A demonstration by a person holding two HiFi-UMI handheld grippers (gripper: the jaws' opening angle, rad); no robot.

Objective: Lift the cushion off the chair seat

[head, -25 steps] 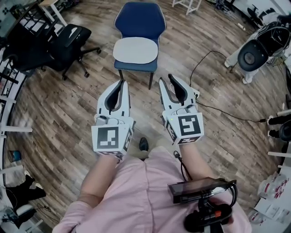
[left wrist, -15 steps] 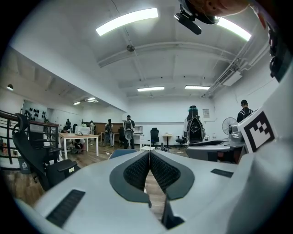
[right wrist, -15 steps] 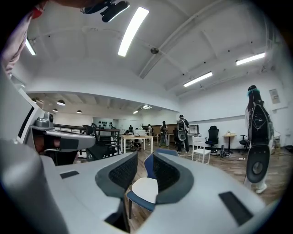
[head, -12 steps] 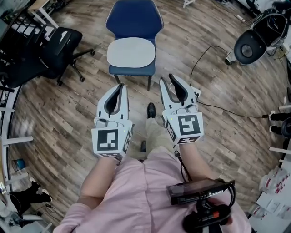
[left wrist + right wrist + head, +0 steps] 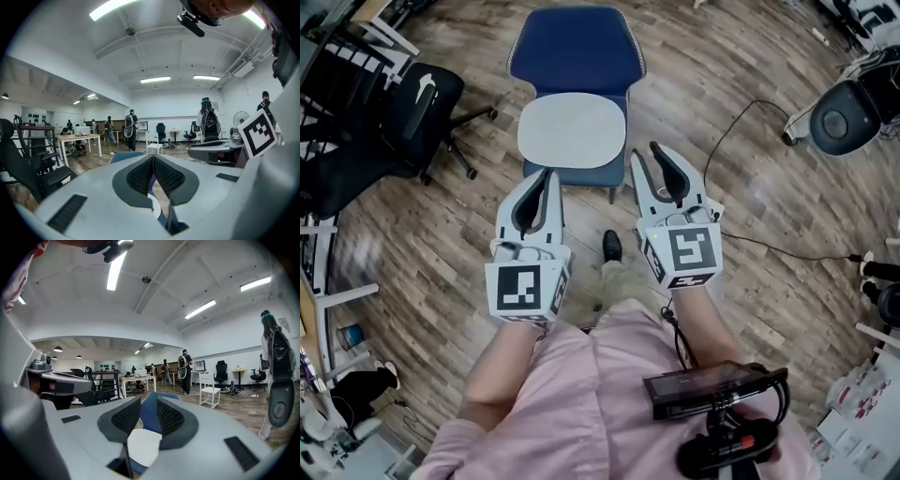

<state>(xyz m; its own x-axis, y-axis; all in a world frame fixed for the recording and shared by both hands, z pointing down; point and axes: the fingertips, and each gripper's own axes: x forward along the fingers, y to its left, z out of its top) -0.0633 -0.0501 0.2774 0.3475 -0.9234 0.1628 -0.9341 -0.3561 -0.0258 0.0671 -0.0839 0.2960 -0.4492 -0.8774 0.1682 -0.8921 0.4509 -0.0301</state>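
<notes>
Wood-plank floor [image 5: 750, 122] fills the head view; open workroom, desks and standing people far off in both gripper views.

Person in a pink shirt [image 5: 581, 403] takes the bottom centre, standing and facing the chair, one dark shoe [image 5: 612, 246] stepped forward at centre frame.

Blue chair [image 5: 577, 52] at top centre, backrest towards the top edge. Black office chair [image 5: 403, 103] at upper left, well apart from it.

Cushion [image 5: 572, 131]: pale oval, lying flat on the blue seat and covering most of it. A strip of blue seat shows along its near edge. Nothing touches it.

Left gripper [image 5: 548, 174] at centre left, pointing up-frame at the chair's front edge. Jaws closed tip to tip with nothing in them, confirmed in the left gripper view [image 5: 153, 157].

Right gripper [image 5: 647, 155] at centre right, level with the left. Jaws stand a little apart; through the gap the right gripper view [image 5: 148, 401] shows the chair and cushion ahead, not between the pads.

Thin black cable [image 5: 722, 131] loops across the floor at upper right.

Progress, as judged: nothing done yet, approach only. Left to do: reach the seat, part the left jaws, grip the cushion's edges, raise it clear.
</notes>
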